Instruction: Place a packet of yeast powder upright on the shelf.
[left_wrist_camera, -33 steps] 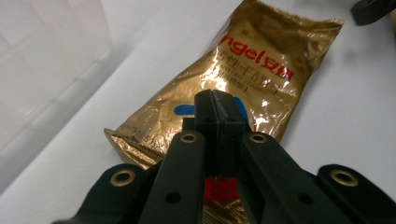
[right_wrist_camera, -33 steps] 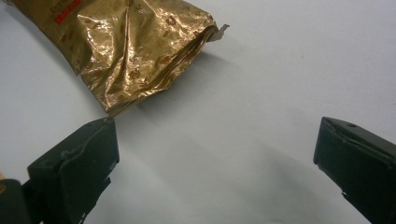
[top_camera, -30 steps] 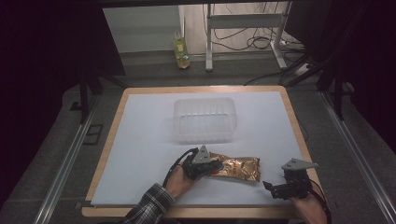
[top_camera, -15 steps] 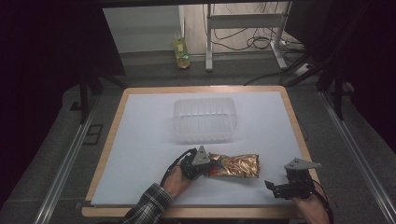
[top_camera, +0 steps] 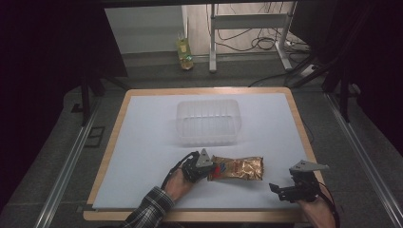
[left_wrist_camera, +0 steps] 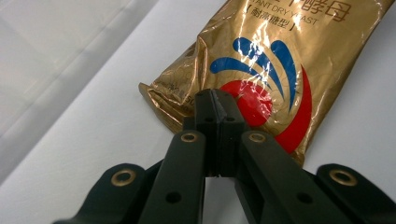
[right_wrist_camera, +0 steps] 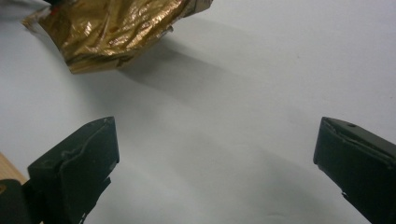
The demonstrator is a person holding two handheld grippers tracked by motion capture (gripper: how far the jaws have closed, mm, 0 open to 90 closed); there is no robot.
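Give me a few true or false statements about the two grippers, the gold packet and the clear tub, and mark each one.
1. The left gripper is shut on the gold packet's end. True.
2. The right gripper is shut. False: its jaws stand wide apart over bare table.
3. The packet lies inside the clear tub. False: it is on the table, on the person's side of the tub, apart from it.
4. The tub looks empty. True.
5. The right gripper touches the packet. False: it sits apart from it, near the table's front right corner.
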